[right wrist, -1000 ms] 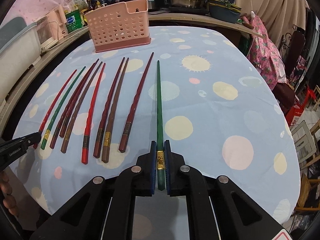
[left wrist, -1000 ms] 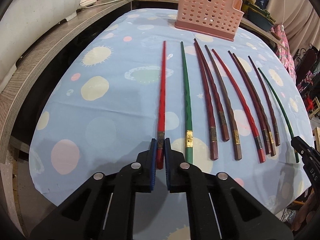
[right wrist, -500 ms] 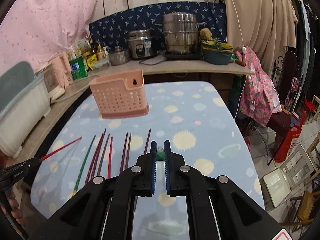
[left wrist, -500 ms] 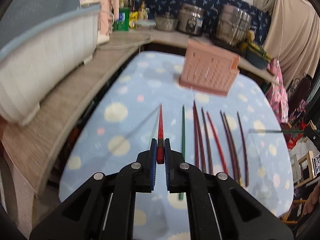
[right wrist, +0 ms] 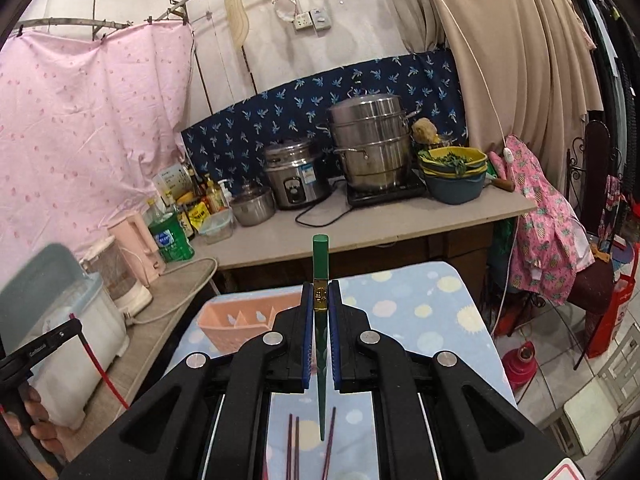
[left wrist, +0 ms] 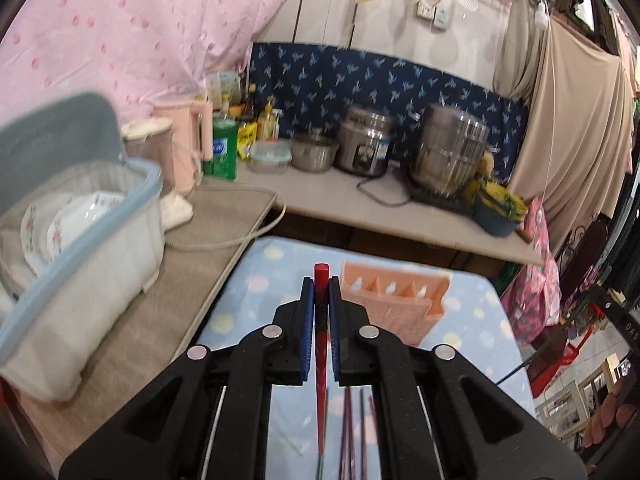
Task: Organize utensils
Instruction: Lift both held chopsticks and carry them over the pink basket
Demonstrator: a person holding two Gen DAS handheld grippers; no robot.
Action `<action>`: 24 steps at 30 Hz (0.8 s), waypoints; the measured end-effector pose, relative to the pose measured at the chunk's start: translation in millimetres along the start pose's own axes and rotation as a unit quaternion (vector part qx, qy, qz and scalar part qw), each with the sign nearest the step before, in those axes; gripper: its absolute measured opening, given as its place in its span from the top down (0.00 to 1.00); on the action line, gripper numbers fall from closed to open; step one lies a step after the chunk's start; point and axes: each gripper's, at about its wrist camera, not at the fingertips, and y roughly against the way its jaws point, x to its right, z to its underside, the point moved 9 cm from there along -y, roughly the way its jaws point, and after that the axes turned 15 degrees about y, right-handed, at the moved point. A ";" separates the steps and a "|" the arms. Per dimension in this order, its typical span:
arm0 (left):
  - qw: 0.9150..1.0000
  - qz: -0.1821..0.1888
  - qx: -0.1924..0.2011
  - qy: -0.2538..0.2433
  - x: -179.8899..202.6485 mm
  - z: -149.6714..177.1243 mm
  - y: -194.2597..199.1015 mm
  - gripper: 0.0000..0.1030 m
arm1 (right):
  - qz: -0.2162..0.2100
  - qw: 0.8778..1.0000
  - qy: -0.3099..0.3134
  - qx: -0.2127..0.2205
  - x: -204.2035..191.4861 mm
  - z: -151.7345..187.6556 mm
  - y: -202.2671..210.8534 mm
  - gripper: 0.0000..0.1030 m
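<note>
- Blue-padded jaws of the left gripper (left wrist: pixel 319 304) pinch a red chopstick (left wrist: pixel 320 344) near its thick end; its long axis runs upright, thick end up, taper pointing down at the table.
- Right gripper (right wrist: pixel 320 308) pinches a green chopstick (right wrist: pixel 321 344) at its gold band, in the same upright attitude, tip hanging above the table.
- Pink utensil holder (left wrist: pixel 394 300) stands ahead of and below both grippers, toward the far edge of the table (left wrist: pixel 248 280). In the left view it lies just right of the jaws; in the right view, left of them. The left gripper appears nearer.
- Holder compartments, separated by dividers, appear empty from here.
- Remaining dark red chopsticks (right wrist: pixel 294 446) lie flat on the tablecloth below the grippers.
- Dish tub (left wrist: pixel 80 240) on the side counter holds plates.
</note>
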 end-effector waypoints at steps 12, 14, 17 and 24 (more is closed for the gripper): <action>0.996 0.046 0.077 0.003 75.4 -90.2 -29.7 0.93 | -0.032 0.999 -0.021 0.038 -18.0 -77.9 -78.1 0.93; 0.996 0.045 0.079 0.003 79.2 -93.3 -44.0 0.93 | -0.036 0.999 -0.022 0.032 -20.4 -78.5 -94.8 0.93; 0.997 0.045 0.066 0.010 76.4 -90.7 -67.8 0.93 | -0.038 0.999 -0.015 0.018 -25.6 -71.9 -117.2 0.93; 0.999 0.023 0.033 0.011 61.6 -69.7 -119.6 0.93 | -0.038 0.999 -0.005 -0.024 -28.6 -40.9 -164.7 0.93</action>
